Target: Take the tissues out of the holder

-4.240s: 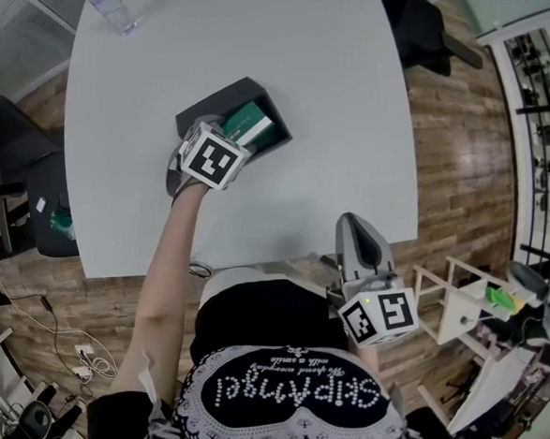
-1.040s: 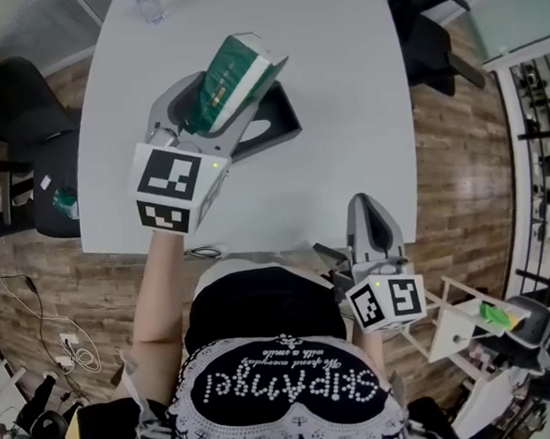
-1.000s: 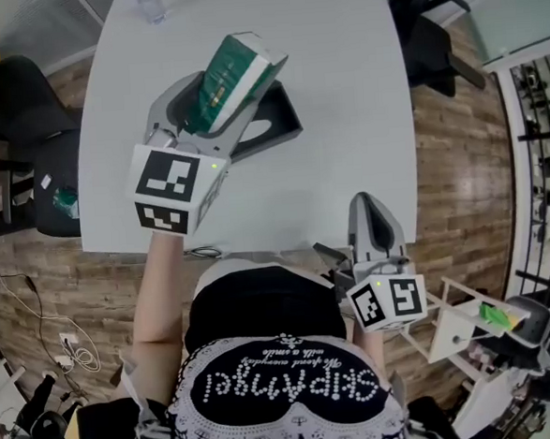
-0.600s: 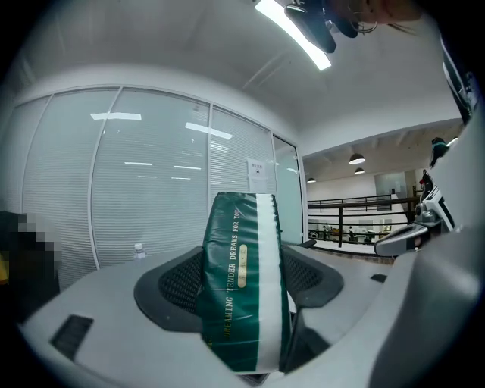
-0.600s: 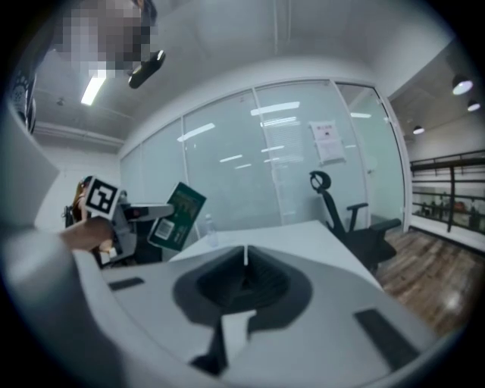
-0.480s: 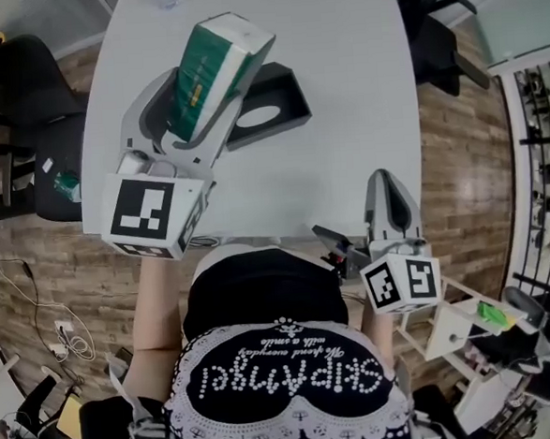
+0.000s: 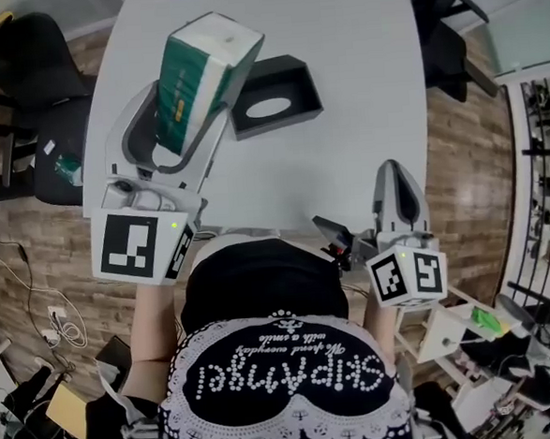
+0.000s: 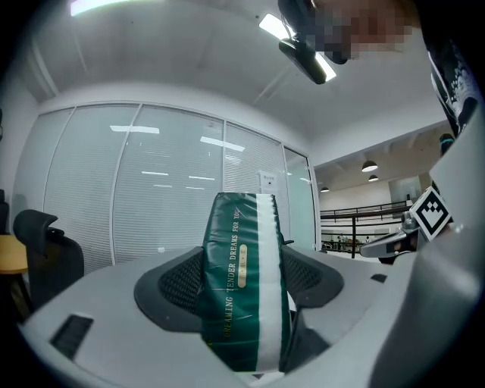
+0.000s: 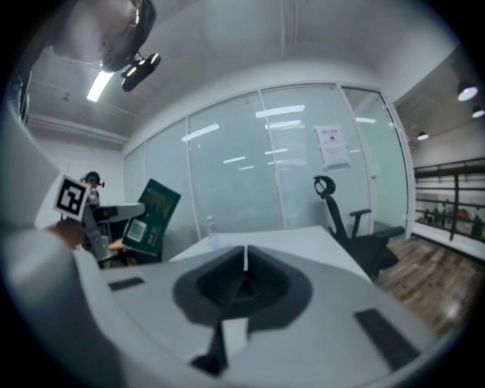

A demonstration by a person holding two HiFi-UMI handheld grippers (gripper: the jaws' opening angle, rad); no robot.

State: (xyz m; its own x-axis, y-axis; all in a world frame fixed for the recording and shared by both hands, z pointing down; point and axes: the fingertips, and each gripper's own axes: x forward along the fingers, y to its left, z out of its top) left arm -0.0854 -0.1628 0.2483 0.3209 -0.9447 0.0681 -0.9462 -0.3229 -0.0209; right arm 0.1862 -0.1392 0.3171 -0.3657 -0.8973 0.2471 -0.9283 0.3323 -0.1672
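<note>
Your left hand-held gripper is closed partway on the tissue pack, with a jaw pressing each side of it. Your right hand-held gripper is closed with nothing between its jaws, at the near edge of the desk. Only the head view shows the black holder lying on the desk, with the pack in the air by its left end. Only the left gripper view shows the gold print running along the pack's green face. The pack's long axis follows the jaws, pointing away from you.
</note>
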